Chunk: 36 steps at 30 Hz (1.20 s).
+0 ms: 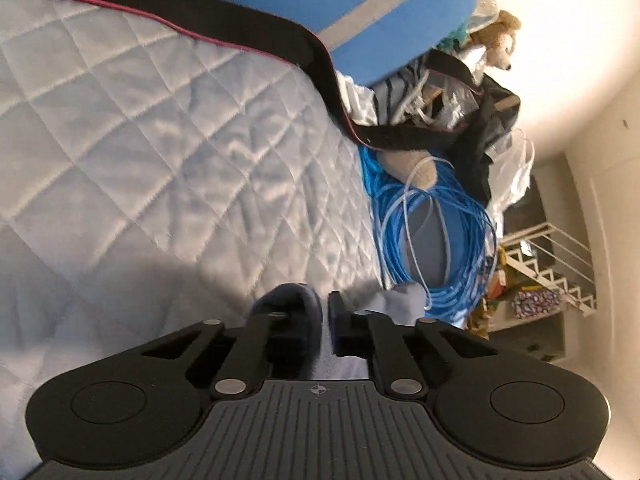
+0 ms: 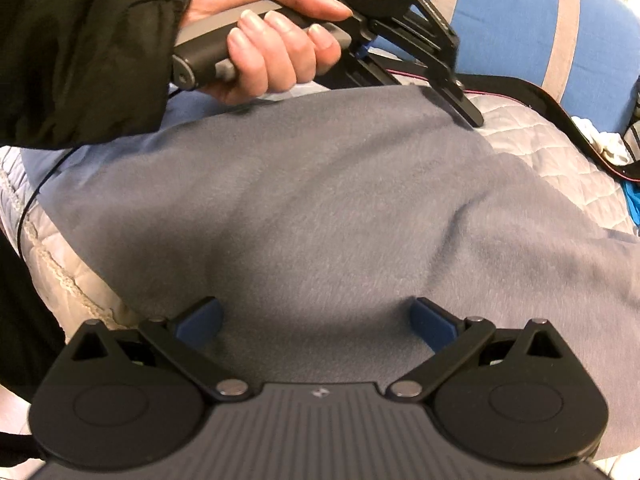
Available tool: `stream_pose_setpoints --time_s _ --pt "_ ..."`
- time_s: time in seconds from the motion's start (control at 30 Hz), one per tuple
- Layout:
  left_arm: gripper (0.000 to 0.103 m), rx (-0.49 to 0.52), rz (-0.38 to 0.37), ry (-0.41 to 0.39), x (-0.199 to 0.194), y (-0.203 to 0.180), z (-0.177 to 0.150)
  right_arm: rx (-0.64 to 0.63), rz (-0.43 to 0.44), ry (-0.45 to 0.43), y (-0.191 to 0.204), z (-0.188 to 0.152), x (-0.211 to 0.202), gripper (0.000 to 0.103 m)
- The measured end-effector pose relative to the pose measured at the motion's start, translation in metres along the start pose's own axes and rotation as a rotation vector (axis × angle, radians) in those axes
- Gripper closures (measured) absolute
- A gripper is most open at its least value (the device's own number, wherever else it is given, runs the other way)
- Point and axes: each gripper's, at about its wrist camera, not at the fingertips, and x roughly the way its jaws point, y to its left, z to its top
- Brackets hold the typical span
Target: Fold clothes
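Grey-blue fleece garment point(image 2: 320, 200) lies spread across the bed point(image 1: 140, 140), long axis left-right; left tongs point(image 1: 325, 316) pinch its far edge, right tongs point(image 2: 316, 320) spread above it.

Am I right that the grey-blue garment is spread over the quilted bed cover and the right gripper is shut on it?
Not quite. The grey-blue garment does lie spread over the quilted bed cover, but the right gripper is open, its fingers set wide apart above the cloth, as the right wrist view shows. It is the left gripper that is shut on the garment's far edge.

Grey-blue garment point(image 2: 320, 208), white diamond-quilted bedcover point(image 1: 140, 140), blue cable coil point(image 1: 448, 240)
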Motion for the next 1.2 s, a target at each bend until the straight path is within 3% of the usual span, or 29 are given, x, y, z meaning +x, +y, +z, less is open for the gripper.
stream_pose_setpoints --time_s 0.27,0.57,0.67,0.77,0.83,0.9,0.97,1.2 --pt "0.100 0.080 0.127 -0.063 0.001 -0.007 -0.004 0.012 -0.004 0.007 0.010 -0.022 0.003 0.000" --pt "0.099 0.108 0.190 -0.032 0.009 -0.005 -0.005 0.042 0.002 0.015 0.019 -0.048 -0.007 0.000" --pt "0.099 0.106 0.167 -0.027 0.006 -0.003 -0.006 0.130 -0.032 -0.070 0.003 -0.083 -0.030 0.000" --pt "0.099 0.095 0.154 -0.025 0.006 -0.001 -0.006 0.231 -0.163 -0.168 -0.026 -0.088 -0.041 0.000" --pt "0.099 0.089 0.152 -0.026 0.006 0.000 -0.007 0.318 -0.240 -0.140 -0.052 -0.091 -0.036 0.000" --pt "0.099 0.078 0.154 -0.028 0.007 0.002 -0.007 0.391 -0.293 -0.058 -0.081 -0.122 -0.036 0.000" --pt "0.099 0.068 0.163 -0.036 0.006 0.004 -0.007 0.428 -0.294 -0.015 -0.101 -0.163 -0.042 0.001" --pt "0.099 0.082 0.180 -0.041 0.005 0.001 -0.007 0.388 -0.260 0.015 -0.098 -0.161 -0.056 0.001"
